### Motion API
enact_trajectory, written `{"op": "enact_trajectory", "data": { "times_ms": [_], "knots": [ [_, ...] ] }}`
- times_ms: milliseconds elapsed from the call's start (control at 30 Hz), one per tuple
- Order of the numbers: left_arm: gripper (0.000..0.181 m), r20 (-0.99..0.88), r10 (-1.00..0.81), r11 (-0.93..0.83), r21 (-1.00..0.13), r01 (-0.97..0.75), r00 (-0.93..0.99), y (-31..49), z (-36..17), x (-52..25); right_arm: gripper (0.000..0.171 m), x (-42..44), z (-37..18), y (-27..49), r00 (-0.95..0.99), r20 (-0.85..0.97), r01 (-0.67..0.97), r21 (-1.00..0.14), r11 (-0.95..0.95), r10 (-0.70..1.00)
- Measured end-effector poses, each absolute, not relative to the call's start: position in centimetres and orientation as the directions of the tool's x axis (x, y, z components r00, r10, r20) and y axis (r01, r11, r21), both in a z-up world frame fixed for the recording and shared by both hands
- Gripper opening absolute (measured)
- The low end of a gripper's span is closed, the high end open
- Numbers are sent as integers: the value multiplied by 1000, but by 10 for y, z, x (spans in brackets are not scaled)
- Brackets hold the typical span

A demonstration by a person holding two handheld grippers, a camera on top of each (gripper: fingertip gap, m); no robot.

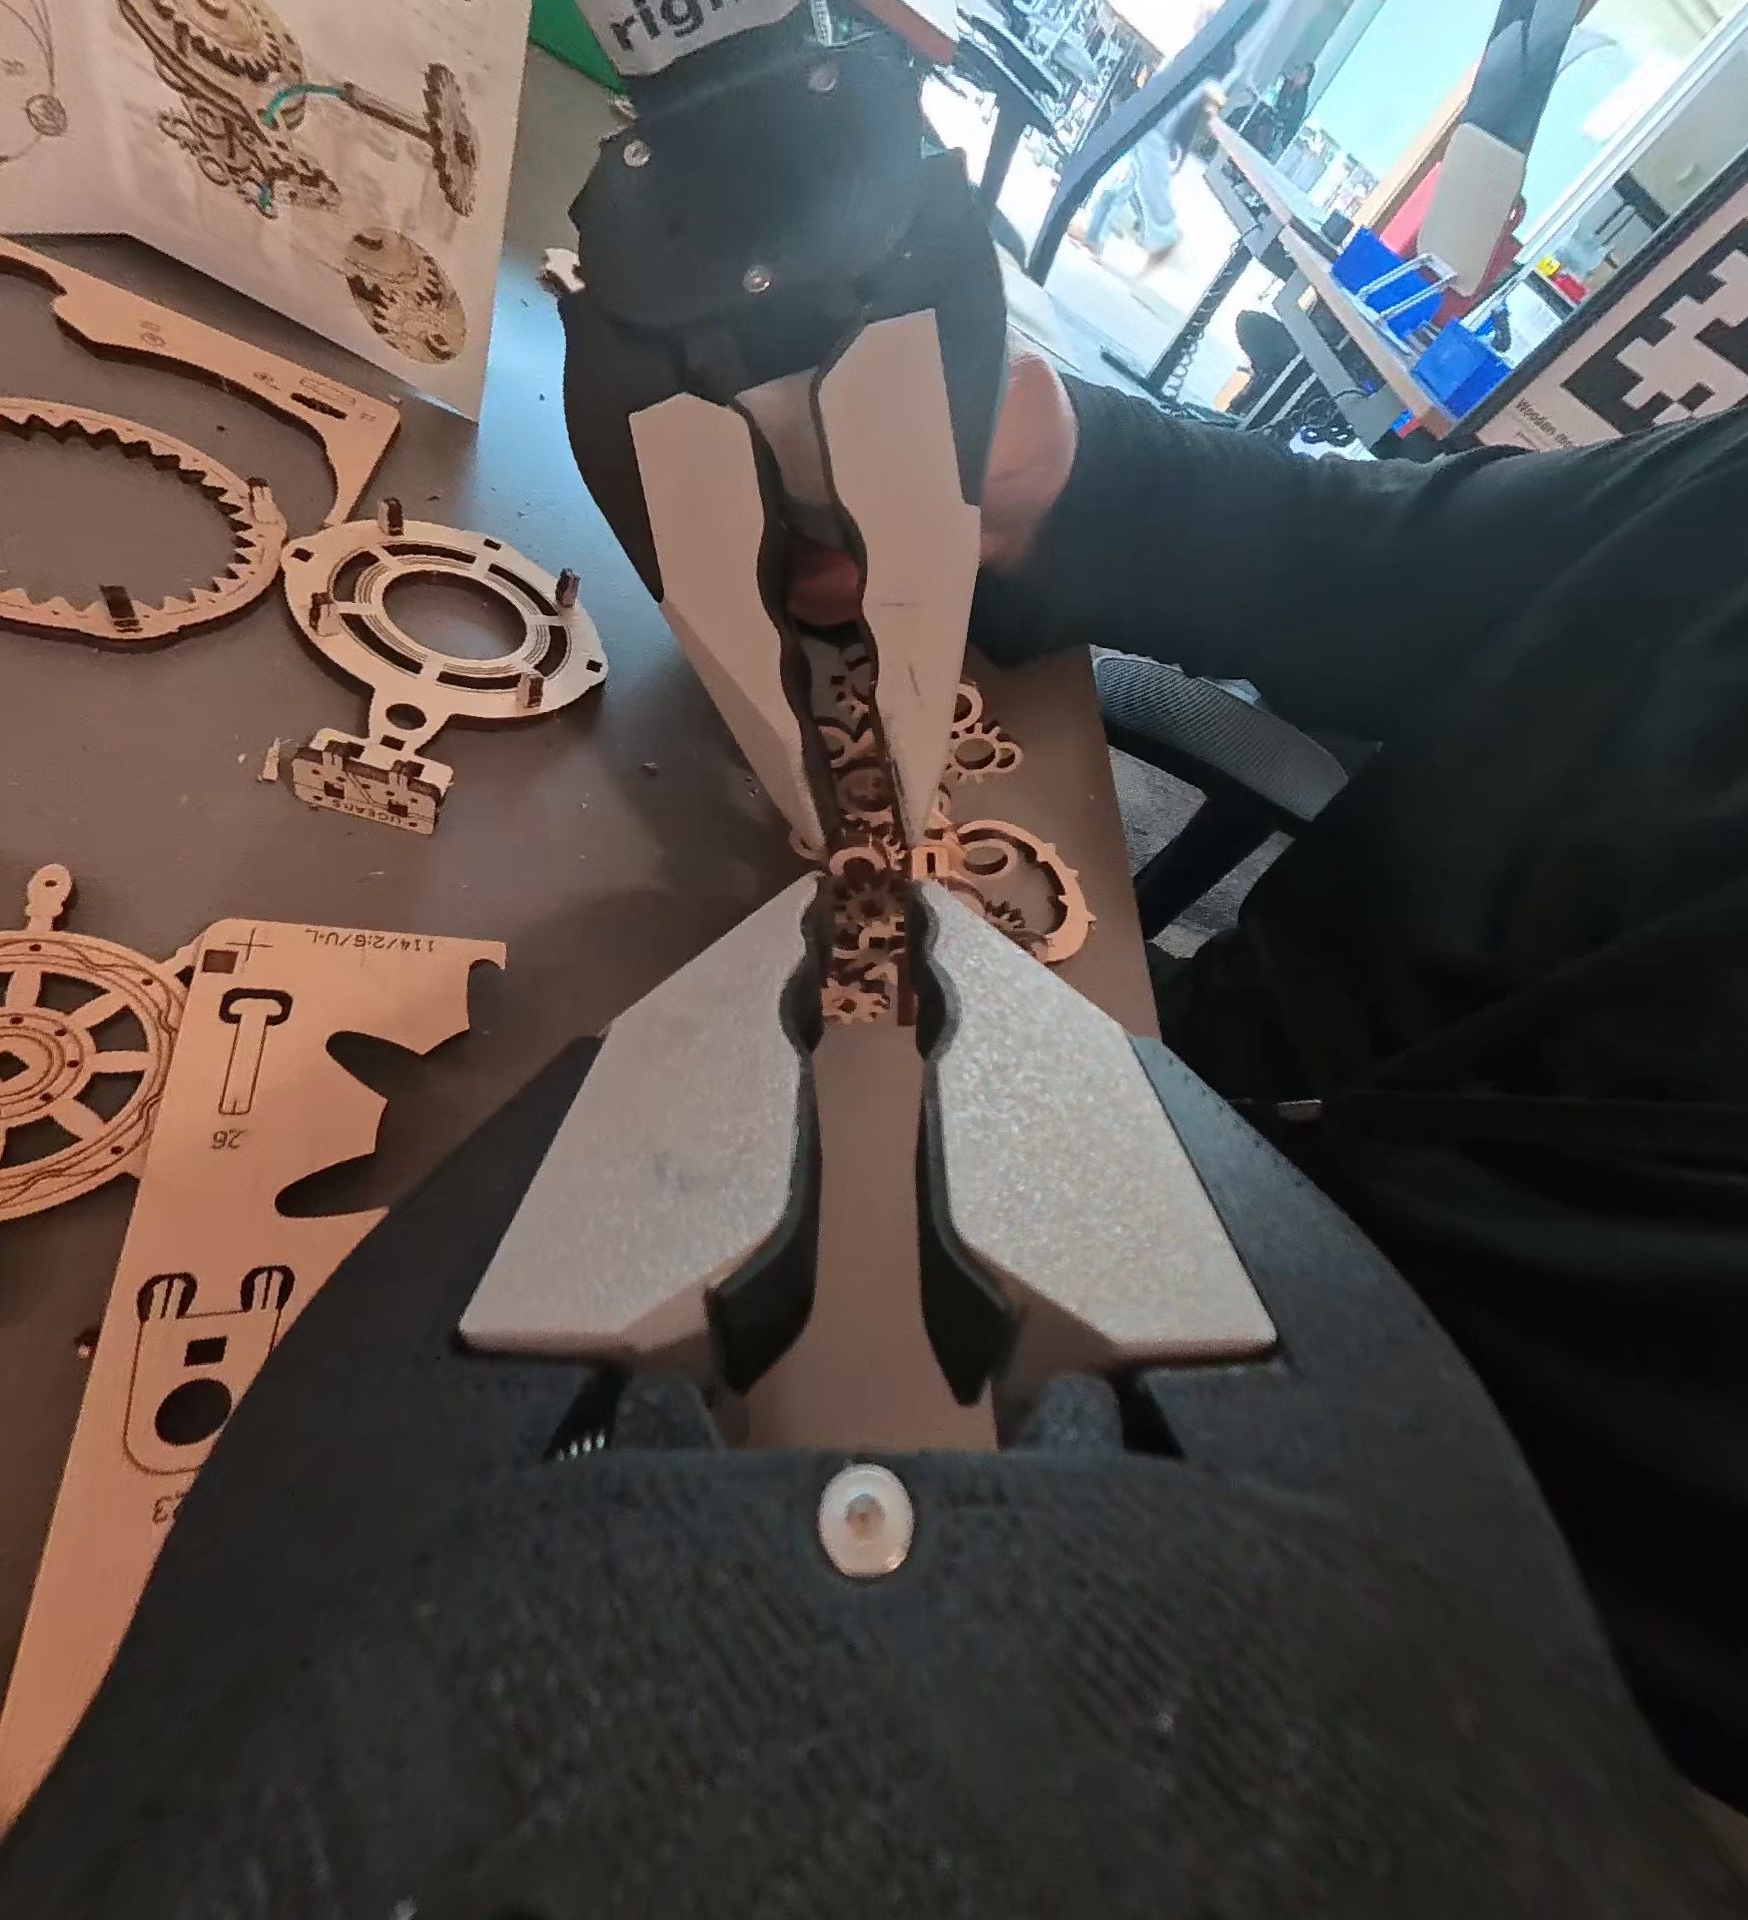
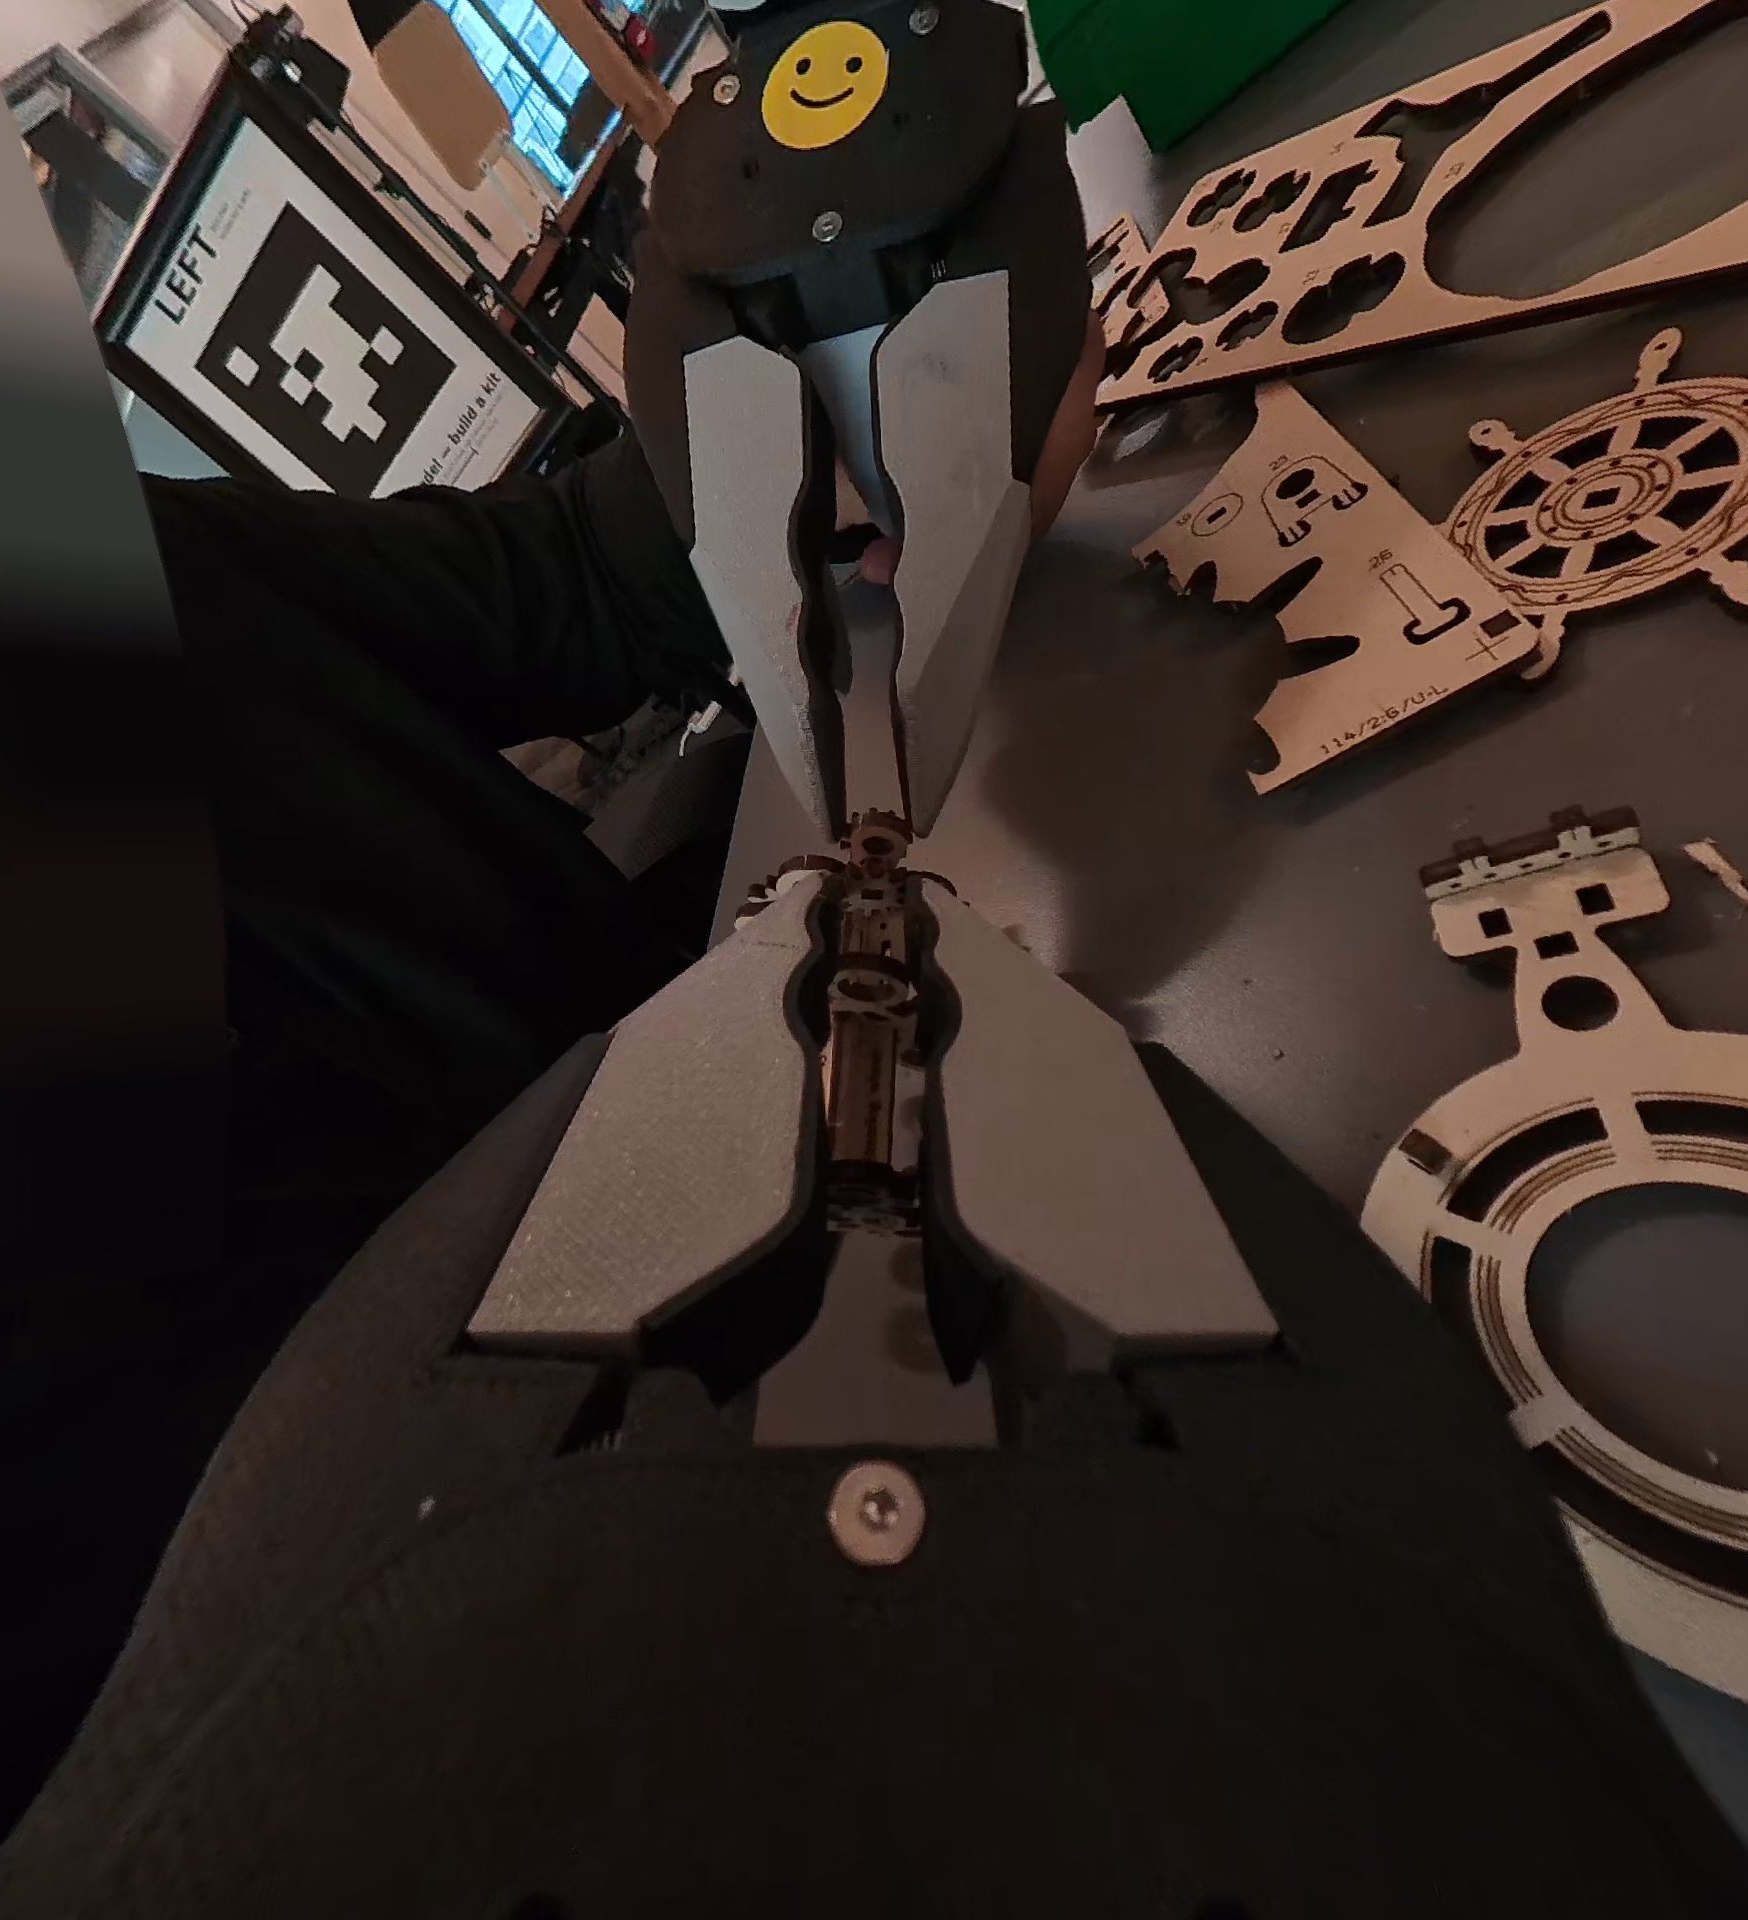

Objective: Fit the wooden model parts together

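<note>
My left gripper (image 1: 865, 906) is shut on a small wooden gear (image 1: 862, 961) at its fingertips. My right gripper (image 1: 865, 836) comes in from the top of the left wrist view, tip to tip with the left one. It is shut on a wooden gear assembly (image 1: 849, 769) that runs along its pads. In the right wrist view the right gripper (image 2: 870, 896) holds this assembly (image 2: 868, 1049) with its dark cylinder between the pads. The left gripper (image 2: 875, 819) with a yellow smiley sticker points down at it, and its small gear (image 2: 875, 837) touches the assembly's end.
On the dark table (image 1: 558, 894) lie a ship-wheel part (image 1: 28, 1081), a toothed ring frame (image 1: 91, 520), an oval ring plate with pegs (image 1: 444, 623), a punched part sheet (image 1: 257, 1143), loose gears (image 1: 1015, 894) near the right table edge and an instruction sheet (image 1: 226, 135). A person's dark sleeve (image 1: 1369, 582) is at right. Less than 4 cm separates the two grippers' tips.
</note>
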State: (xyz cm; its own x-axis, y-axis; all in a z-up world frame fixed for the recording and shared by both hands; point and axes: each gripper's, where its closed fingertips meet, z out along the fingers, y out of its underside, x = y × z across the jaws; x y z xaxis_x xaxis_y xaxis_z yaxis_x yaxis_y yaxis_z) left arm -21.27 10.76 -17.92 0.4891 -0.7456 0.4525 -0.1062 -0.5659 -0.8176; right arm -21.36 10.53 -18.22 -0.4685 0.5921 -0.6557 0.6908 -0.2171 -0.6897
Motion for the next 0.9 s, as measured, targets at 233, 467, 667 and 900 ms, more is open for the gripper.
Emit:
{"op": "enact_trajectory", "data": {
  "times_ms": [233,467,667,900],
  "knots": [
    [10,247,-794,-428,-876,-223,555,108,-179,-211,8,-213,-182,106,-454,-672,695,-678,-240,585],
    [9,-144,-833,-158,-864,-478,534,105,-178,-206,8,-209,-180,104,-459,-707,709,-656,-257,538],
    [9,-195,-861,-117,-823,-556,470,102,-179,-207,8,-210,-181,103,-475,-662,695,-686,-214,580],
    [8,109,-820,-349,-873,-340,562,117,-175,-214,9,-216,-180,114,-465,-540,629,-759,-167,701]
  ]
}}
